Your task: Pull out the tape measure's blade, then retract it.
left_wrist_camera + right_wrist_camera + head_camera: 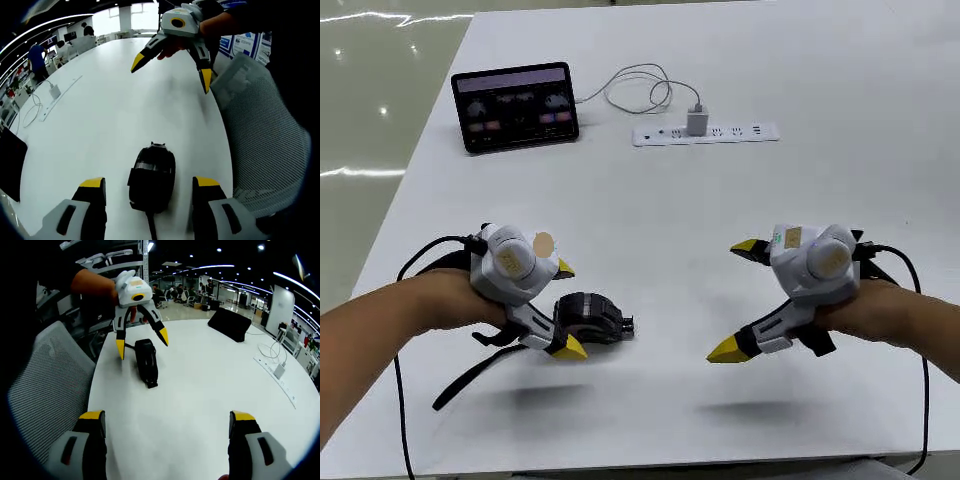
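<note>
Okay, your left gripper (567,308) is wide open around the untouched tape measure (590,318), right gripper (735,298) wide too, well apart from it; case looks hard, slick, hefty, so clamp its flat sides, pinch blade tip (630,323).

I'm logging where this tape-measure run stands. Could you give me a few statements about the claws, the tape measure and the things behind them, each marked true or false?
1. The left claw is open, with the tape measure between its jaws. True.
2. The right claw is shut on the tape measure. False: it is open, off to the side, holding nothing.
3. The blade is pulled far out of the case. False: no length of blade reaches out of it.
4. In the head view, a tablet stands left of a power strip. True.
</note>
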Available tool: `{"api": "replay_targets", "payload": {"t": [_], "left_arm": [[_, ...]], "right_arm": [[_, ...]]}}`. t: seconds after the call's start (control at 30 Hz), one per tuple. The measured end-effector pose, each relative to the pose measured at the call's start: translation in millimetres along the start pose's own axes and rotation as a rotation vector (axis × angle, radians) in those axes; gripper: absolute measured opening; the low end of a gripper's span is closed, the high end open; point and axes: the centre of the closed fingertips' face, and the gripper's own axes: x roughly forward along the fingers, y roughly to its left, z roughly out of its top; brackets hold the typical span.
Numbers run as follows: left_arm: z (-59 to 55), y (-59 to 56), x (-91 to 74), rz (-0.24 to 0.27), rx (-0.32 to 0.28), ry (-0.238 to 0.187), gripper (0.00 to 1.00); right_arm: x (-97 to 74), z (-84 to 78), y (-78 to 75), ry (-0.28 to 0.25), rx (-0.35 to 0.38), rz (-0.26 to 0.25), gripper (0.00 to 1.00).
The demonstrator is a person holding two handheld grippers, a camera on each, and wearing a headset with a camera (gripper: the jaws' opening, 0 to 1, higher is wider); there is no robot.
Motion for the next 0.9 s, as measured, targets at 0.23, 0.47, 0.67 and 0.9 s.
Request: {"api": "replay_targets", "payload": {"t": [0.23, 0.47, 0.67, 0.9], "left_arm": [[5.1, -1.9, 2.0, -0.036, 0.019, 0.014, 0.42], [5.2, -5.5, 6.7, -0.041, 0.068, 0.044, 0.32], [3.6, -5.5, 7.7, -0.053, 0.074, 0.060, 0.32], [1.2, -6.0, 9.2, -0.059, 0.096, 0.116, 0.31]], "right_arm": [[16.9, 6.5, 10.9, 0.011, -0.041, 0.046, 0.95], [27.9, 22.4, 14.6, -0.025, -0.096, 0.071, 0.89], [43.0, 29.8, 16.5, -0.024, -0.121, 0.088, 0.82], [66.9, 27.8, 23.4, -0.011, -0.143, 0.120, 0.69]]}}
